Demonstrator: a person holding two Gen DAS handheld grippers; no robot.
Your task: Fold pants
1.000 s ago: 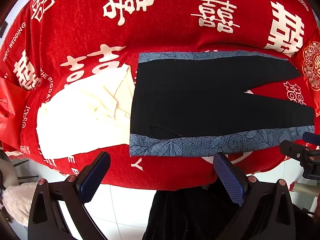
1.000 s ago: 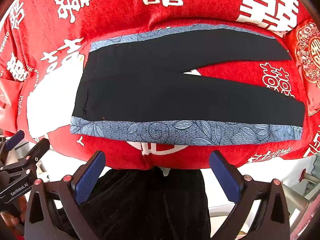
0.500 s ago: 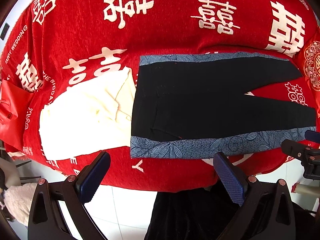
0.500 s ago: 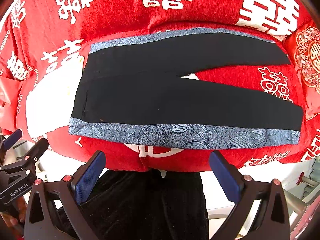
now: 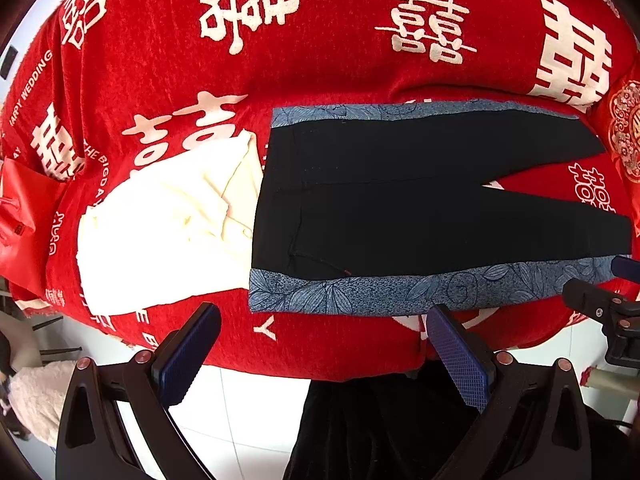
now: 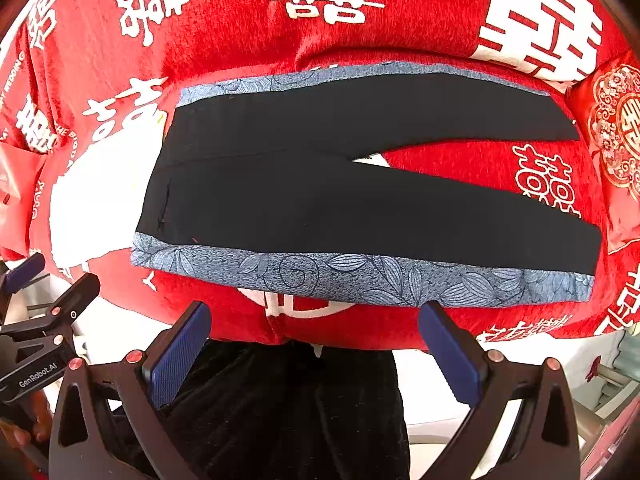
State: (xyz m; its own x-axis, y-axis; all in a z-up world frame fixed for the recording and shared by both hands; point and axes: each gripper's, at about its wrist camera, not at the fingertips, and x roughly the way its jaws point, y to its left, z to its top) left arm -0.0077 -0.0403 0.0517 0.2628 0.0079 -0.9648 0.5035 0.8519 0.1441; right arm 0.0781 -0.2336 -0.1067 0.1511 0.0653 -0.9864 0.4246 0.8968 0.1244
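Black pants (image 5: 400, 200) with blue floral side stripes lie flat on the red cloth, waist to the left, legs spread in a V to the right. They also show in the right wrist view (image 6: 340, 192). My left gripper (image 5: 320, 336) is open and empty, just off the near table edge below the waist end. My right gripper (image 6: 312, 332) is open and empty, at the near edge below the near leg's blue stripe (image 6: 360, 274).
A folded cream garment (image 5: 160, 232) lies left of the pants, touching the waist. The table wears a red cloth (image 5: 320, 40) with white characters. A red patterned cushion (image 6: 616, 128) sits at the far right. White tiled floor (image 5: 240, 420) lies below the near edge.
Both grippers have edged slightly forward and closer to the table; the pants sit a little lower in both views. Nothing was grasped.
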